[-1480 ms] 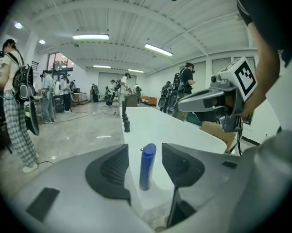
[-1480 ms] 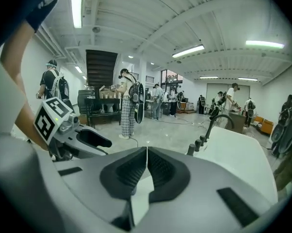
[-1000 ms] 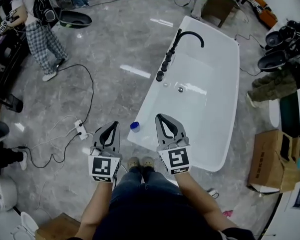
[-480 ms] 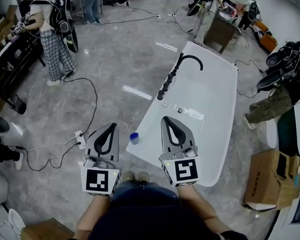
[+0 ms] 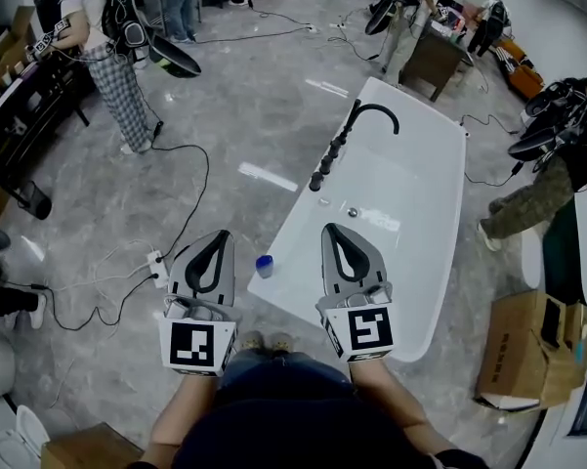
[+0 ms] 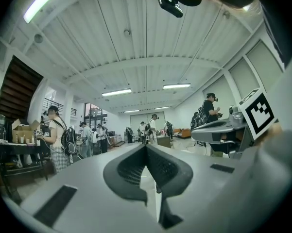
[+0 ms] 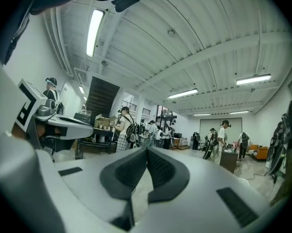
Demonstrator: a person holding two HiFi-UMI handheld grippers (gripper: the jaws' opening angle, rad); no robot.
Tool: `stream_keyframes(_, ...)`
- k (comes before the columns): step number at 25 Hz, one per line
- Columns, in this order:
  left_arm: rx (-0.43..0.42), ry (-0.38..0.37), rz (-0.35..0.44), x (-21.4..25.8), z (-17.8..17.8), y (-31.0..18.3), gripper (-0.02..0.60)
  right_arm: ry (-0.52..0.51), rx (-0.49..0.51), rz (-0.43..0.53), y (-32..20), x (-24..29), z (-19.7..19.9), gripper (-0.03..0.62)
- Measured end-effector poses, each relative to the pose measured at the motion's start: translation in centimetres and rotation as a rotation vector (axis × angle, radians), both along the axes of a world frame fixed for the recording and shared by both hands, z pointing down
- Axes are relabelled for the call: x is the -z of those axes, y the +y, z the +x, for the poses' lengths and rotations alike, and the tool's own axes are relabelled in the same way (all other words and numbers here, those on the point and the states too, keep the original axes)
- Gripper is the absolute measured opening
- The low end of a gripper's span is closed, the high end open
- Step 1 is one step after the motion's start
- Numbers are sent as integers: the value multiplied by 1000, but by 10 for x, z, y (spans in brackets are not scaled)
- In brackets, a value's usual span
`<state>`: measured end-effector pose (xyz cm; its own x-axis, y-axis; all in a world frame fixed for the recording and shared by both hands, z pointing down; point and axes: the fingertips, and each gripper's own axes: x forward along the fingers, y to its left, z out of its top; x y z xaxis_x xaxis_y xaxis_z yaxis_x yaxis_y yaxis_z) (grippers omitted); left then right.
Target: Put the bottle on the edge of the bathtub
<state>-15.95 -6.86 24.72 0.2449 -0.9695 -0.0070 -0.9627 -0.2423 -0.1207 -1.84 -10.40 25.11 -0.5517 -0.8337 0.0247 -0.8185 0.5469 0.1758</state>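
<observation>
Both units clenched, nothing between the jaws: left hand-held gripper [image 5: 218, 235] and right hand-held gripper [image 5: 333, 231] have pads tip to tip, and the gripper views confirm it, left [image 6: 146, 147] and right [image 7: 146, 149]. They are held level side by side at lower centre of the head view, the left over the floor [image 5: 244, 96] and the right over the near end of the bathtub [image 5: 295, 213]. The bottle [image 5: 265, 266], blue cap up, sits between the two, just beside the tub's near left edge on the floor side; can't tell if it touches the tub wall. The tub's left rim is bare from the near corner up to the black faucet [image 5: 356, 125] and its knobs. Open grey floor left of the tub; cables [image 5: 190, 198] and a power strip [image 5: 157, 259] run at centre left, near the left unit. Cardboard box [image 5: 527, 345] at lower right, well apart from the tub. People stand at the upper left and right edges.
</observation>
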Motion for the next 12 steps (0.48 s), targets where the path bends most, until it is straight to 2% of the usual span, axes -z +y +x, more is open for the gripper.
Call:
stream_keyframes(7,-13,-5,5,0,-6,-4,23,1,-3,6,-3,1,-8,28)
stream_keyframes(12,-24,25,35,7,-8,-17,23,1,-5,7,-14,1,-13,28)
